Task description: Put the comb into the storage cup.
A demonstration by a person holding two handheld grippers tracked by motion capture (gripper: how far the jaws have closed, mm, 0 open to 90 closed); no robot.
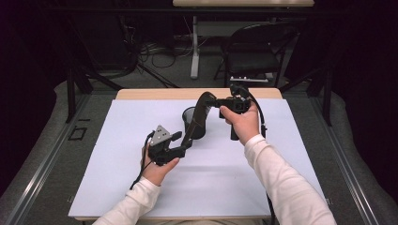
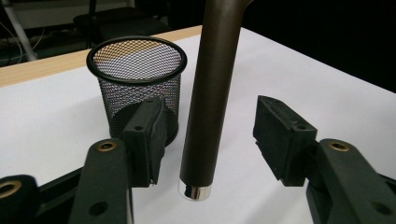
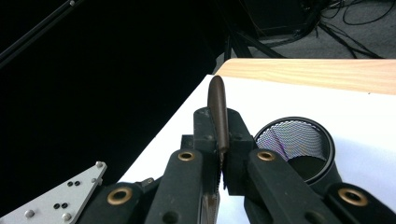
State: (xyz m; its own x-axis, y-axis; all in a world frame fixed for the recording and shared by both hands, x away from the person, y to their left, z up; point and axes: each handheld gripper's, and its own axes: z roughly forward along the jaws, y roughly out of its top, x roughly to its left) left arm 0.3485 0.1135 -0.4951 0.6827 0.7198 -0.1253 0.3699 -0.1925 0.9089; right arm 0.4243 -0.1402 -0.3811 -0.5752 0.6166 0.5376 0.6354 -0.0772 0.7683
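— What's going on by the mesh cup (image 1: 194, 123)?

— The person is holding a long dark brown shoehorn (image 1: 199, 117) just beside the cup, on the side nearer them. The right claw (image 1: 217, 101) is pinching its curved upper end, jaws clamped tight on it; you can see the thin blade squeezed between the pads in the right gripper view (image 3: 217, 116).

— And the left one?

— The left claw (image 1: 184, 143) is sitting at the shoehorn's lower end, in front of the cup. Its jaws are standing about half open, one on each side of the handle, and neither pad is touching it. In the left gripper view the handle (image 2: 210, 93) is hanging between the jaws with clear gaps on both sides, its small silver tip pointing down at the white surface (image 1: 141, 187).

— Is the shoehorn inside the cup?

— No, it's slanting past the cup's rim (image 2: 136, 58), outside it. The cup is standing upright on the surface, behind the left claw.
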